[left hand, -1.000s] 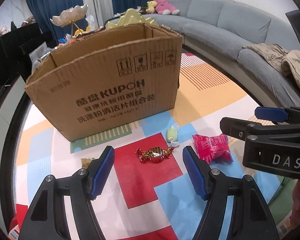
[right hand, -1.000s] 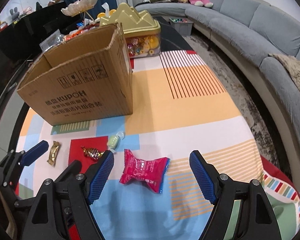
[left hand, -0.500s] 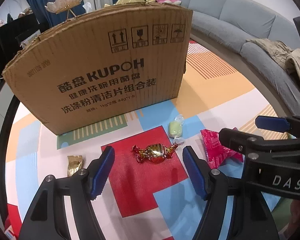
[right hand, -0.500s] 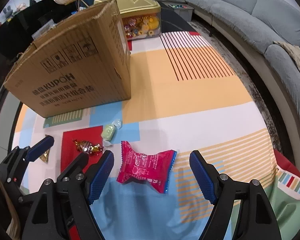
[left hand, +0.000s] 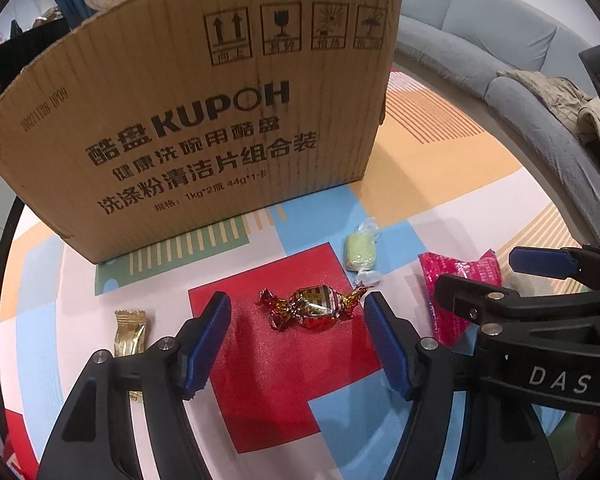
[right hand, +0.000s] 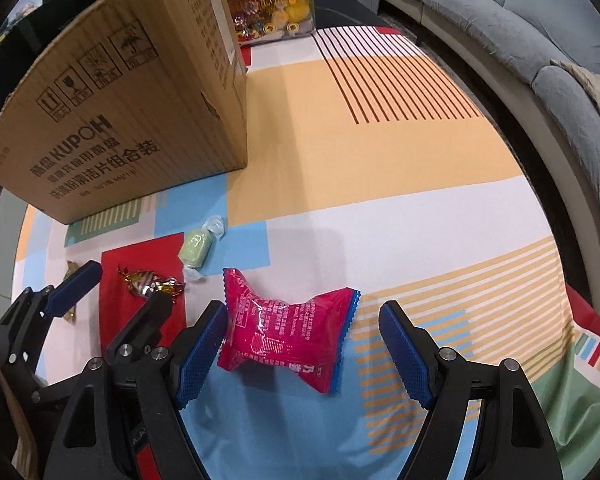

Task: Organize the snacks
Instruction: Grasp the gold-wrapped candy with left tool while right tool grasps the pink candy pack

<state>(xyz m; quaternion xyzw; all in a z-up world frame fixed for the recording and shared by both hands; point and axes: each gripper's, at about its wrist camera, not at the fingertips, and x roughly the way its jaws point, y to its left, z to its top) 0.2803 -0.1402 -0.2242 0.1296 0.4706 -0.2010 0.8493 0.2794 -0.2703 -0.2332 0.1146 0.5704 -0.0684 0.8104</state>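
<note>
While both tools gape, left tool (left hand: 298, 312) brackets crinkly foil candy (left hand: 312, 309) at frame centre; right tool (right hand: 302, 320) straddles glossy pink packet (right hand: 288, 334), left pad just beside it.

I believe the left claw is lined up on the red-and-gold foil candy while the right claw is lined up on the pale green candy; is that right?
Not quite: the left claw does frame the foil candy, but the right claw is lined up on the pink snack packet, as the right wrist view shows.

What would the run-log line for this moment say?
left gripper: open over red-gold candy | right gripper: open over pink packet | cardboard box: behind
</note>
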